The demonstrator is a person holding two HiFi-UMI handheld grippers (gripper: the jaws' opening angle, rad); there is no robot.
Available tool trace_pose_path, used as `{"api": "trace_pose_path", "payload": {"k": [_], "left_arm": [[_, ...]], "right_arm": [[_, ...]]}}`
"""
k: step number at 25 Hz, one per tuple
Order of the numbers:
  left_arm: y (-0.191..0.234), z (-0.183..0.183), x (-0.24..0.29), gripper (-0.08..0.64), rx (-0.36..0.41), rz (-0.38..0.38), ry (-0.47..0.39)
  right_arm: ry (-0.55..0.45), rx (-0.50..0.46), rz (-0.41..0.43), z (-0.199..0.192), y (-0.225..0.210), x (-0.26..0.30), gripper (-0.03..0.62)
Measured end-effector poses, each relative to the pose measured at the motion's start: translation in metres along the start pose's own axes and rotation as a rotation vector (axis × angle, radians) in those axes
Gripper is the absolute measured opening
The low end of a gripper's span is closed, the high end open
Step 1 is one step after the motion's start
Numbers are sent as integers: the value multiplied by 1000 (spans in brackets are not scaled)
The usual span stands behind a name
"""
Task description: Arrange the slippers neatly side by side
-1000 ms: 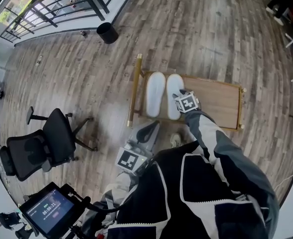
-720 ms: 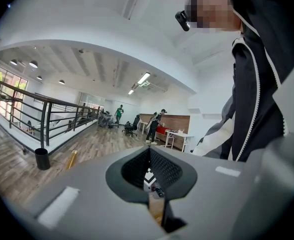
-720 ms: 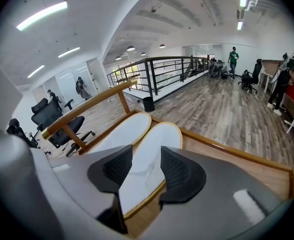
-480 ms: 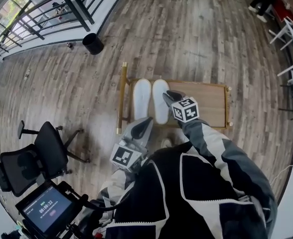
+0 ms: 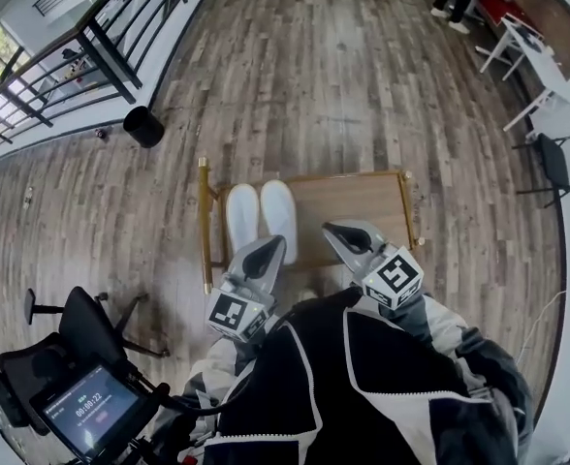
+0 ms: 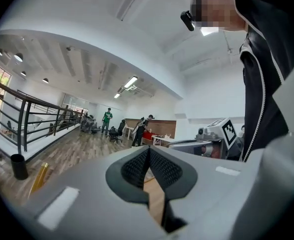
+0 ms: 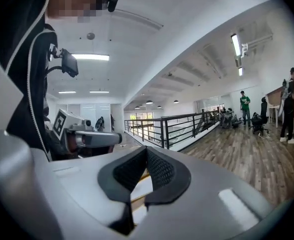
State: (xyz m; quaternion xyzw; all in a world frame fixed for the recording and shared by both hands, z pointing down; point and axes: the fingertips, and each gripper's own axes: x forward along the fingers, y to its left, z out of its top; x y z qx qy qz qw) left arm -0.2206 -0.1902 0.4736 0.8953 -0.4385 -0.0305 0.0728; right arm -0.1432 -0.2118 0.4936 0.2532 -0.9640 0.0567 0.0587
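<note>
Two white fabric slippers (image 5: 243, 219) lie side by side at the left end of the low wooden counter (image 5: 353, 201). At its near edge, the left claw (image 5: 272, 246) is clenched and empty, and the right claw (image 5: 332, 229) has just clenched on nothing. A round black bin (image 5: 142, 126) stands far left.

The 2 slippers (image 5: 243, 219) look like matt white cloth. The low table (image 5: 348, 206) is smooth pale wood, with a glossy brass-coloured metal rail (image 5: 205, 226) along its left edge. The floor (image 5: 363, 76) is grainy wood plank. The left gripper (image 5: 273, 243) and right gripper (image 5: 332, 229) have matt grey plastic shells and black dimpled pads (image 6: 134, 166).
</note>
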Motion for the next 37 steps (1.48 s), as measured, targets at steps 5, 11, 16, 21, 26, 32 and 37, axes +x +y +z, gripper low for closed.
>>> {"api": "trace_pose_path", "payload": {"k": [5,11,16,21,26,32,37], "left_arm": [[-1,-5,27,20,-10,-34,16],[-17,1,30,20,-2,-69,27],[-17,-2,29,20,-2,-72,35],[-16,-1,32,20,6,-77,30],[-12,-4,30,20,16,-73,28],[-12,-5,31,20,12,-75,32],[-13,-5,33,19,12,-87,33]], "right_arm": [[23,-18,-71,-15,-23,-23,3],[20,10,-95,-13,-25,-35,2],[16,5,-93,-16,-24,-32,2],[4,18,-88,-14,-28,-29,0],[3,30,-82,-15,-29,-26,0],[8,19,-72,-16,-29,-23,0],[14,17,-78,-17,-30,-22,1]]}}
